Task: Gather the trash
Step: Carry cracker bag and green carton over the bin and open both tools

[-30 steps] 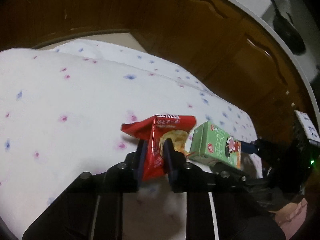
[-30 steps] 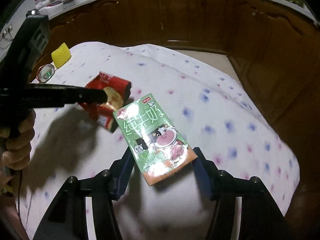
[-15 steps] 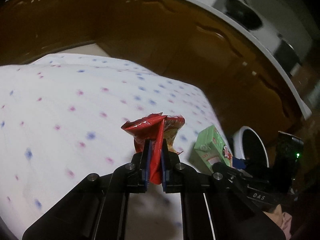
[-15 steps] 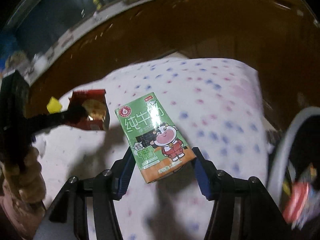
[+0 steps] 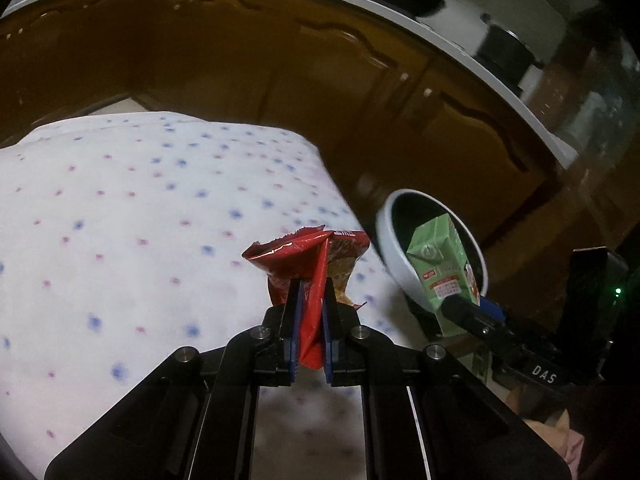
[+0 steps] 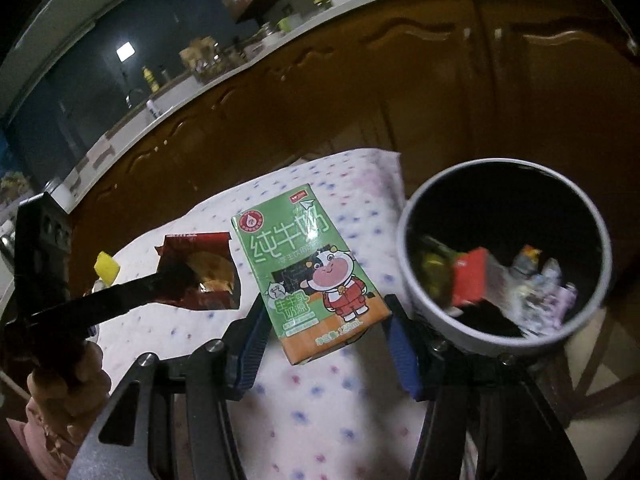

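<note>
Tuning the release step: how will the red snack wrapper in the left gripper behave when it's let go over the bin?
The red snack wrapper looks floppy: it is creased and bunched where the left gripper pinches it. It is probably very light, thin foil with a torn-open top, so it may flutter rather than drop straight. It might cling briefly to the pads, and the bin stands off to the side.

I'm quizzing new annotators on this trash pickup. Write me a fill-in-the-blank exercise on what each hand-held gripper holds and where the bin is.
1. The left hand-held gripper is shut on a crumpled ____ snack wrapper.
2. The right hand-held gripper holds a green ____ carton.
3. The round white-rimmed bin stands beside the table with the ____ tablecloth.
4. The bin already holds ____.

Missing words: red; milk; dotted; trash
</note>
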{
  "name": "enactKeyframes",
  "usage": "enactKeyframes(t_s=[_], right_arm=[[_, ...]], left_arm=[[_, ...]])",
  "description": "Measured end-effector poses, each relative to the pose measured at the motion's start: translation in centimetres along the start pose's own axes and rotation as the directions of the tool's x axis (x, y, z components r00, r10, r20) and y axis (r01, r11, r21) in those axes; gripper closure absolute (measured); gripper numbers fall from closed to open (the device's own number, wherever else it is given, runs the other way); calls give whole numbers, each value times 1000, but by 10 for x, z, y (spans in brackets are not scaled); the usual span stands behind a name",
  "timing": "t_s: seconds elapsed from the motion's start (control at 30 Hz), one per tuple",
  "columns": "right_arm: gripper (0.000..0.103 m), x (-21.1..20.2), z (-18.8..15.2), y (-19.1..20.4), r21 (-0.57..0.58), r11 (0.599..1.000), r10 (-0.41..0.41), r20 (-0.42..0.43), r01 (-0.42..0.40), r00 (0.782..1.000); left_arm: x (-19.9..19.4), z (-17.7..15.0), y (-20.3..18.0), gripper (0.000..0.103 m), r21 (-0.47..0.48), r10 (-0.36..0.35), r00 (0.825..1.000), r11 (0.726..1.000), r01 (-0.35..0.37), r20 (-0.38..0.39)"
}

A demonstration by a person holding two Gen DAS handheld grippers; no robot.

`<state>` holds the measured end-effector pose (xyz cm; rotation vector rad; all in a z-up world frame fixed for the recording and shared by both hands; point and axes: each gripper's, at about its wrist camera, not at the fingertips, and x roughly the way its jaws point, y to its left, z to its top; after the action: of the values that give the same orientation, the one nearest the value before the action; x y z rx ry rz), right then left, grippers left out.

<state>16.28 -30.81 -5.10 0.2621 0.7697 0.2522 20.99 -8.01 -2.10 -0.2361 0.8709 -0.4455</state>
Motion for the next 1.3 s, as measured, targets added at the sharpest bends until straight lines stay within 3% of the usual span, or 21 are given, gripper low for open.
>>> enactKeyframes(t_s=[0.57, 1.3], right_arm=[[47, -51, -12, -52, 108, 991, -94, 88, 84, 992], [47, -65, -4, -91, 147, 977, -171, 107, 155, 979]], left_arm=[[20, 0, -70, 96, 122, -48, 998, 991, 53, -41], [48, 16, -123, 96, 217, -44, 997, 975, 57, -64]])
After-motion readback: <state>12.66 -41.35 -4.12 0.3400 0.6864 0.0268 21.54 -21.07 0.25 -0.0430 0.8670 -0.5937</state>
